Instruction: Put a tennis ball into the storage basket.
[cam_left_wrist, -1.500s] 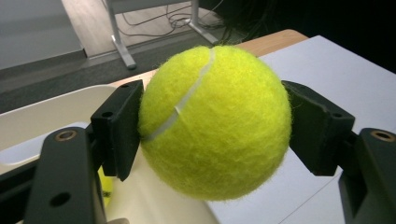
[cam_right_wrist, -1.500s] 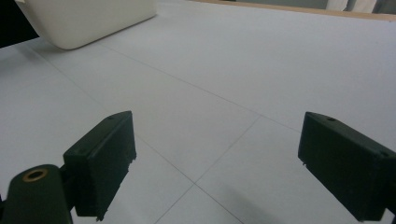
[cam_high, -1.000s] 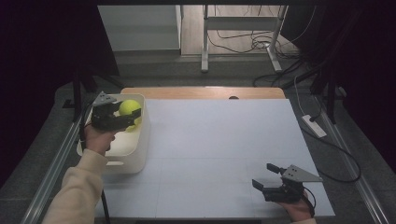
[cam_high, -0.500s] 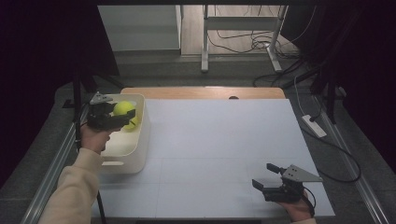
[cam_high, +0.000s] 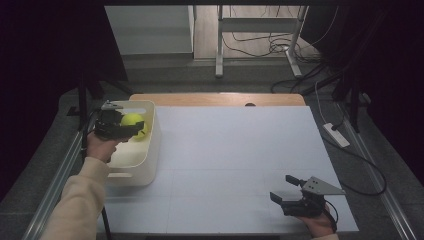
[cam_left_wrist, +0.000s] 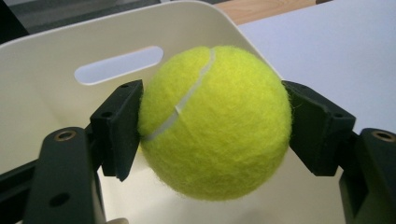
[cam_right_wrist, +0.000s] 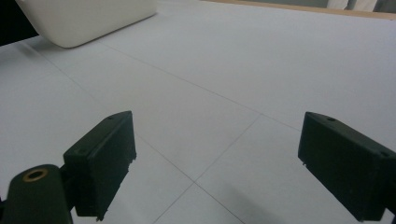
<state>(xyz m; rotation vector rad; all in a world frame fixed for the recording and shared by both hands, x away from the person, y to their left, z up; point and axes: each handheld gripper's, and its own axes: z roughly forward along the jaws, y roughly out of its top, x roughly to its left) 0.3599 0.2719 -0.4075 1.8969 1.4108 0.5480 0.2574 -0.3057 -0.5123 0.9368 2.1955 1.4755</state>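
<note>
A table with a white top (cam_high: 235, 150) marked by thin seam lines carries little — a strip of bare wood (cam_high: 215, 99) shows along its far edge. One white plastic bin (cam_high: 148, 150) with a slot handle stands at its left edge.

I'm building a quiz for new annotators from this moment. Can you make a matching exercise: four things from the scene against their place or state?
Things:
1. tennis ball
2. white bin
3. right gripper
4. left gripper

States:
A. open, holding nothing, low over the near right of the table
B. on the table's left edge
C. clamped between two black jaws
D. shut, held over the bin

Pairs: 1-C, 2-B, 3-A, 4-D
</note>
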